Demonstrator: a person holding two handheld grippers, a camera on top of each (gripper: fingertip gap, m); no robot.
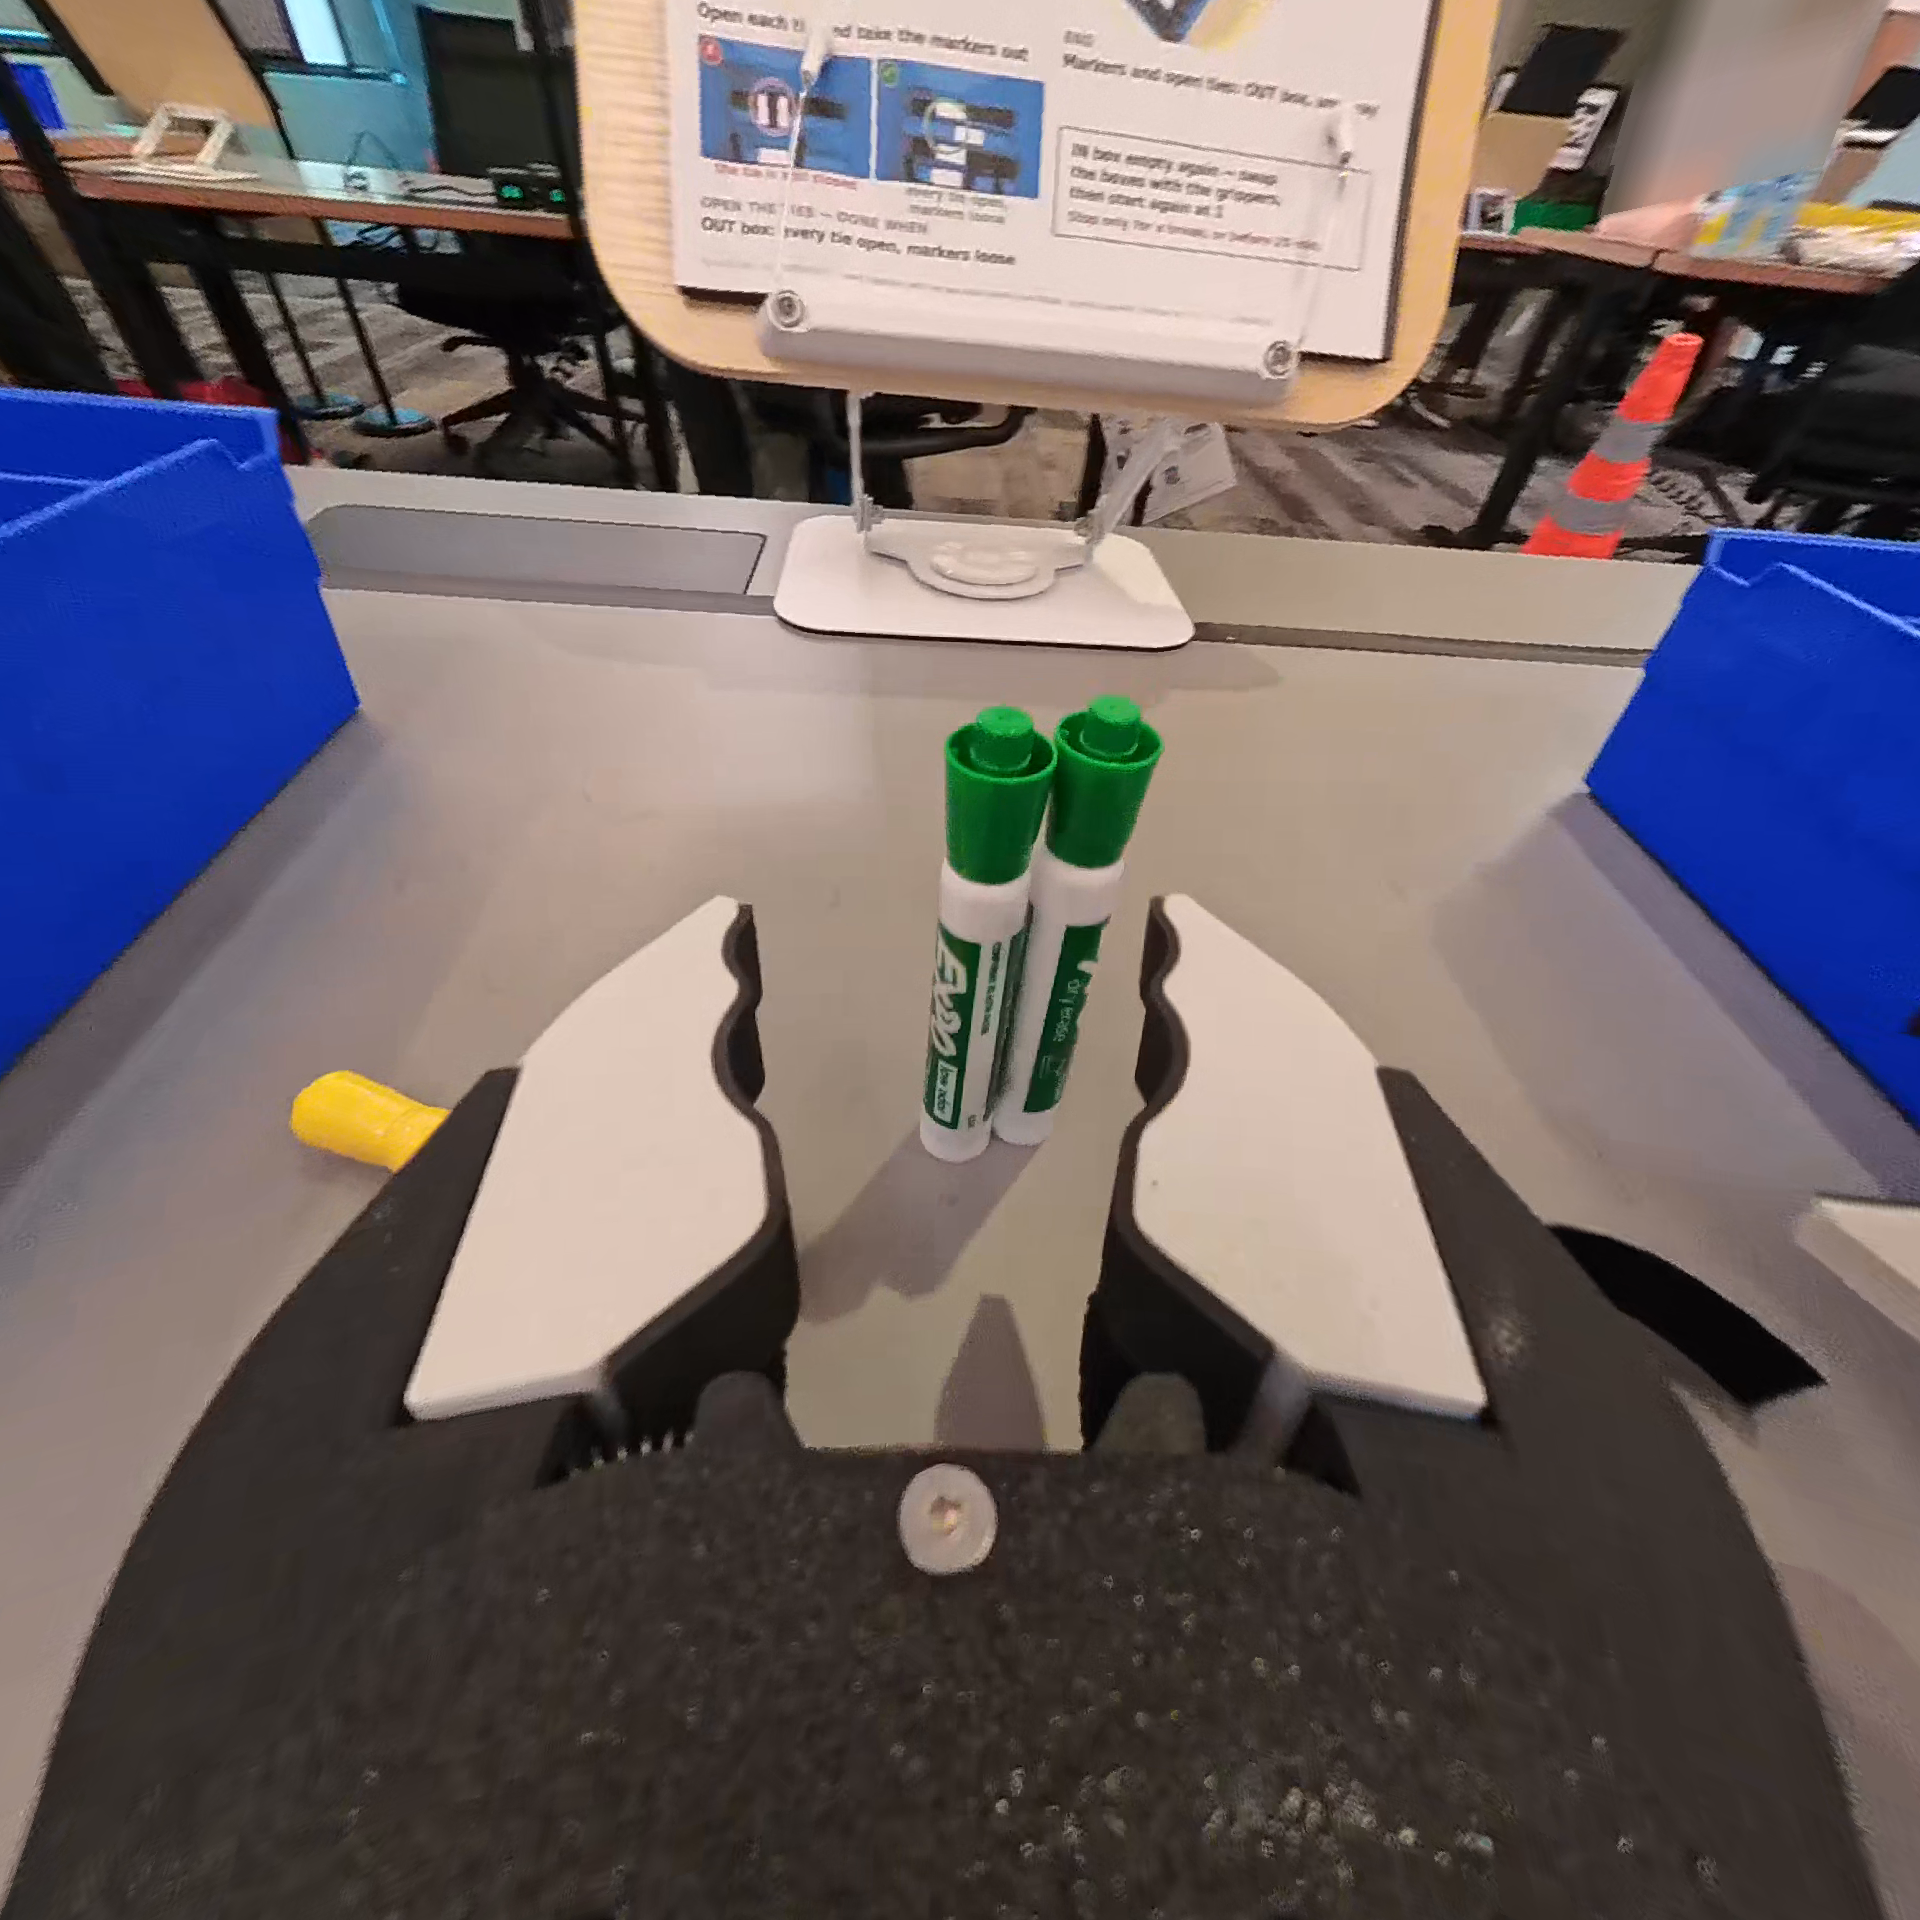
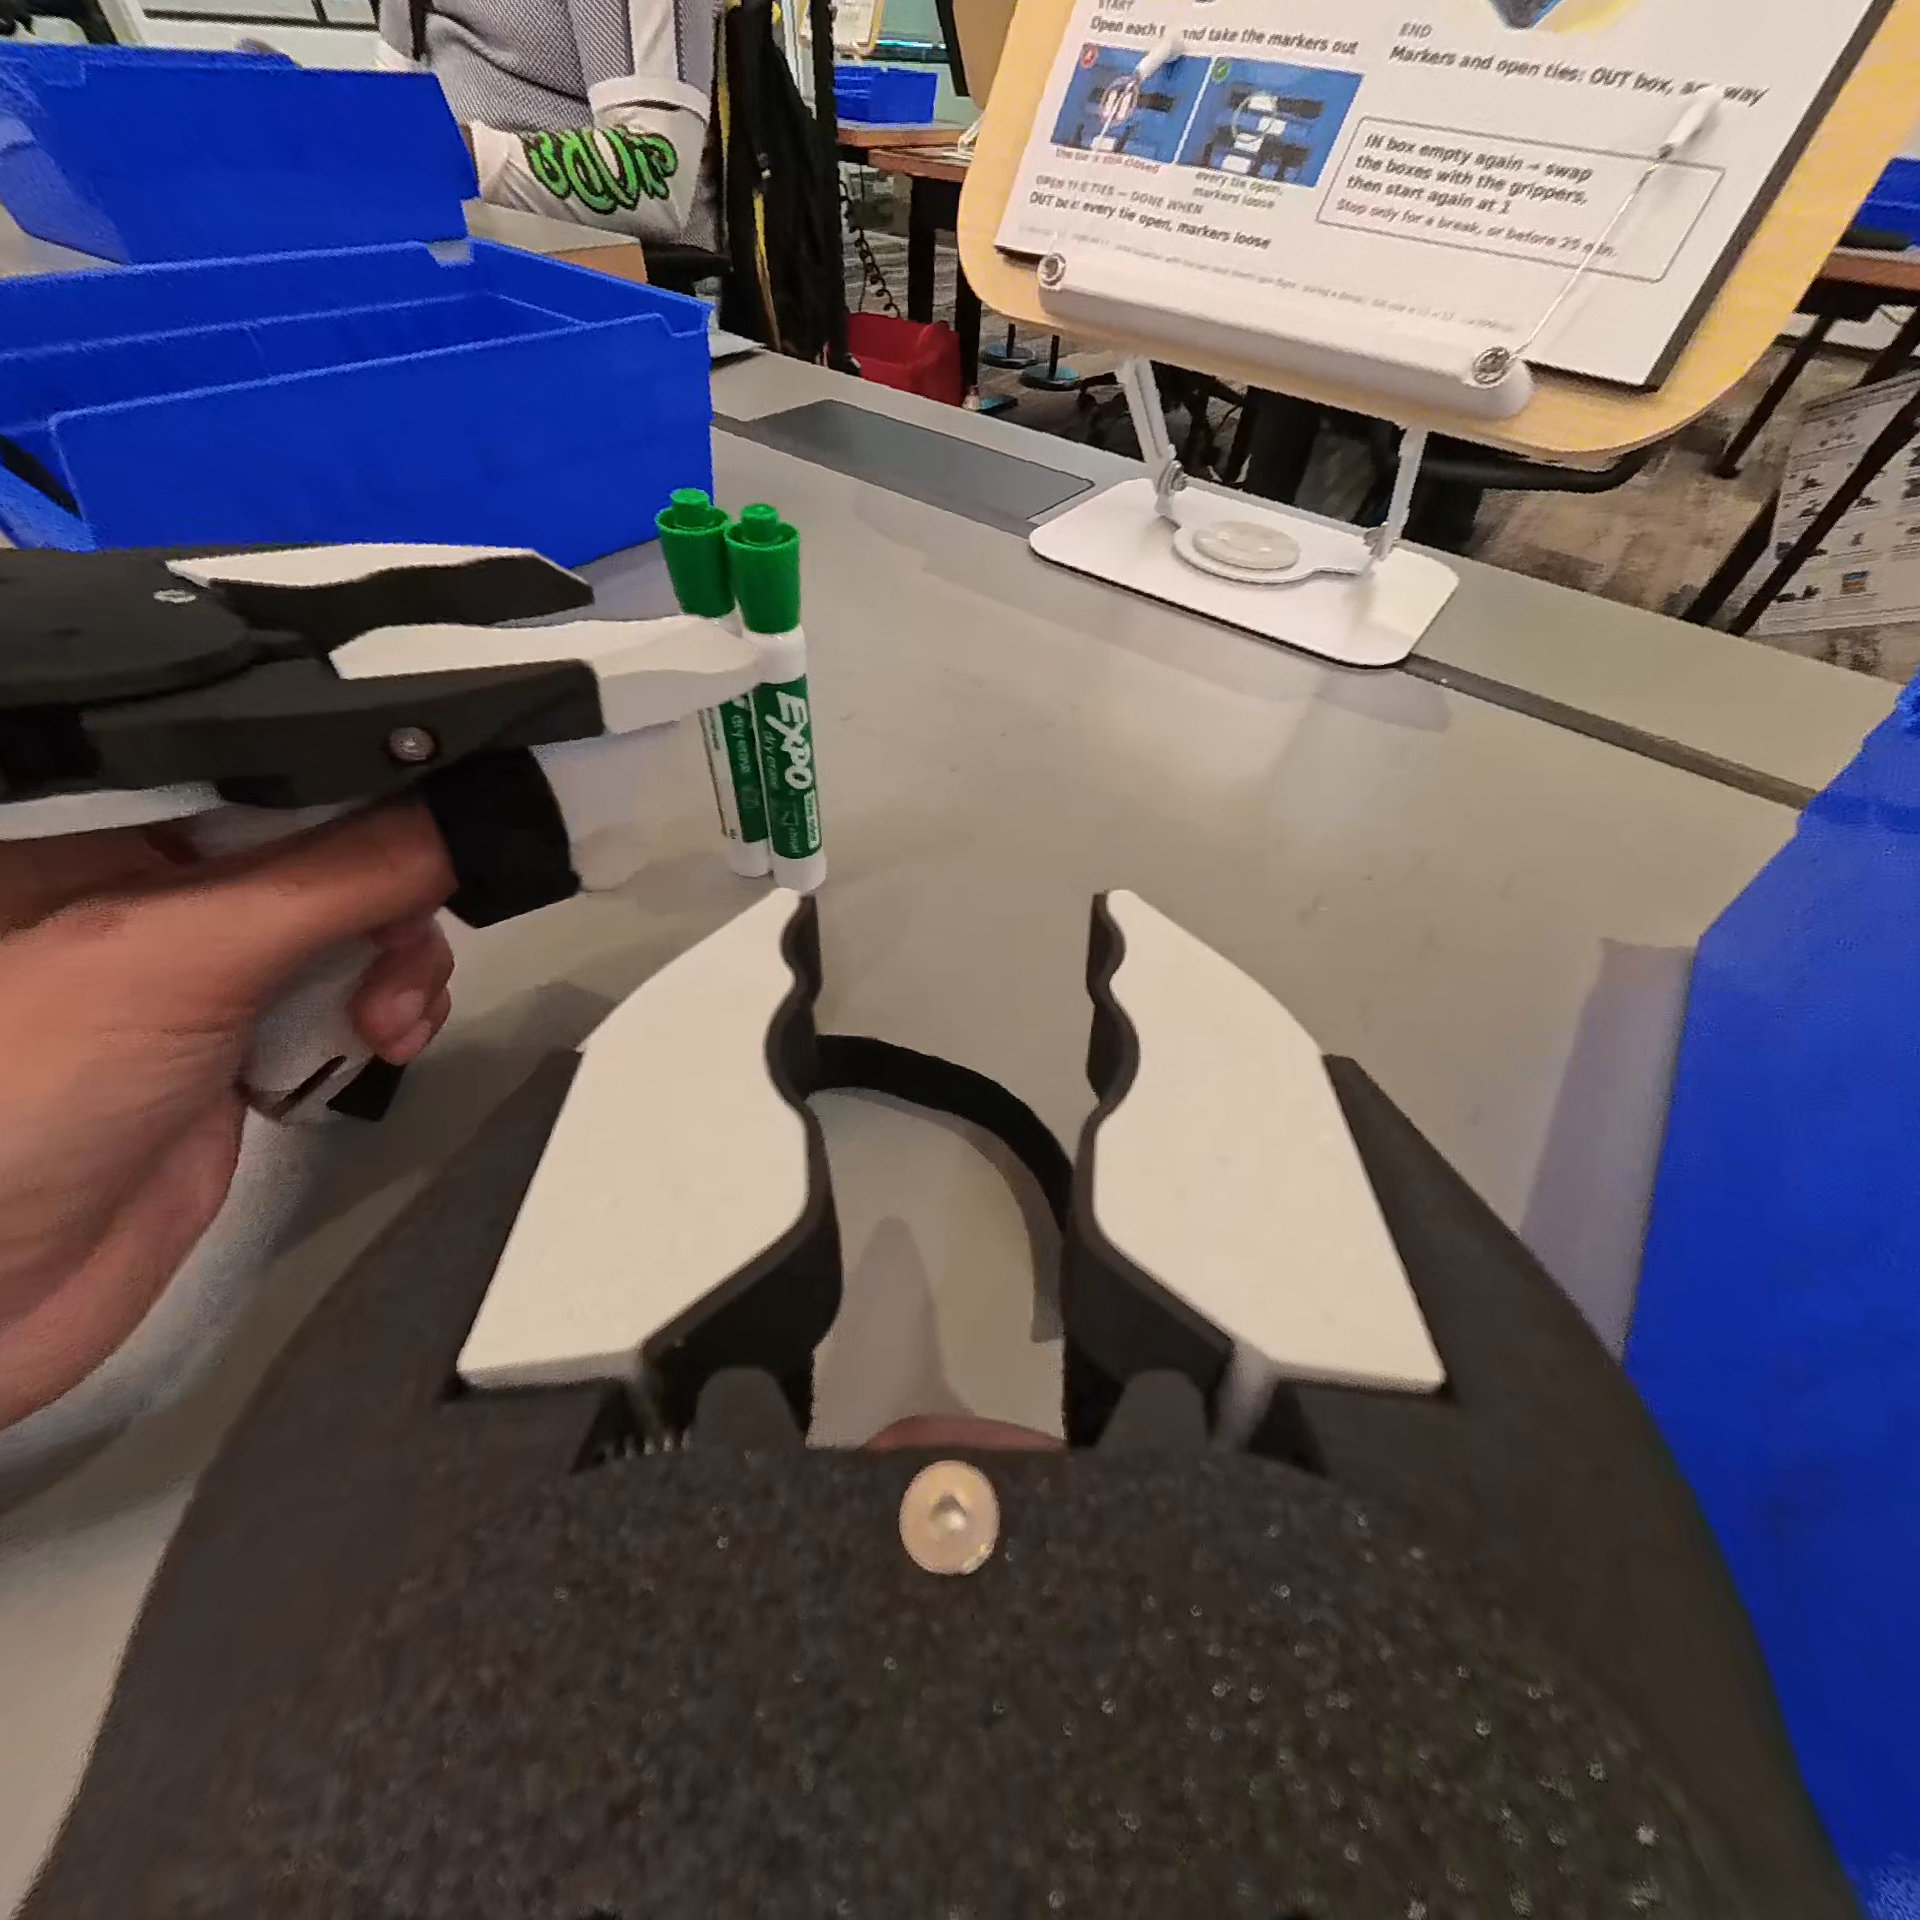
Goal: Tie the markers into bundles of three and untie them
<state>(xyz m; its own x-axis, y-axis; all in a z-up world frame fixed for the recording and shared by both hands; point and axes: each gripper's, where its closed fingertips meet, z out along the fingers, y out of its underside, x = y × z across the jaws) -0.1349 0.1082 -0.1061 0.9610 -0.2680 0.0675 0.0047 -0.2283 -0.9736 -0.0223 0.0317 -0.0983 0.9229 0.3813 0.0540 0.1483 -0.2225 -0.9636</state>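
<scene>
Two green-capped white markers stand upright side by side on the grey table. My left gripper is open, its fingertips on either side of the pair with gaps showing. In the right wrist view the markers stand ahead to the left, and the left gripper reaches them from the left, held by a hand. My right gripper is open and empty, just short of the markers. A black strap tie lies curved on the table between and under its fingers; it also shows in the left wrist view.
Blue bins stand at the left and the right of the table. A document stand with an instruction sheet is at the back centre. A yellow marker end lies by the left gripper. A person stands beyond the table. The black strap tie sits 9 centimetres or so from the ends of my right fingers.
</scene>
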